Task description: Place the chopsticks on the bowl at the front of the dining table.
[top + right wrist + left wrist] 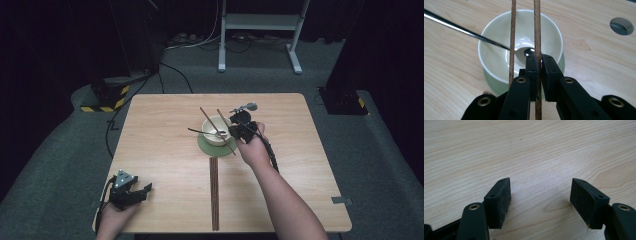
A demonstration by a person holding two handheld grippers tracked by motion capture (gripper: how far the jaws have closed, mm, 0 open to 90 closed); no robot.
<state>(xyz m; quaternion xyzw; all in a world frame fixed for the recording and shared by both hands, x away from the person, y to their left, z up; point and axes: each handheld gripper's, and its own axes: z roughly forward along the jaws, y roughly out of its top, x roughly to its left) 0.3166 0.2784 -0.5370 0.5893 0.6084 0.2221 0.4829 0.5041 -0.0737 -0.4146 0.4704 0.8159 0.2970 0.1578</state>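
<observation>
My right gripper (537,62) fingers clenched on one wooden chopstick (537,30) above the pale green bowl (499,47) mid-counter (165,150), second chopstick (512,32) alongside, my left gripper (540,197) fingers released wide over bare counter, no legible writing.

No readable text, label or number shows anywhere.

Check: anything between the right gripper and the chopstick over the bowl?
No. The right gripper is already shut on one chopstick; the second chopstick lies beside its jaws, across the bowl.
</observation>
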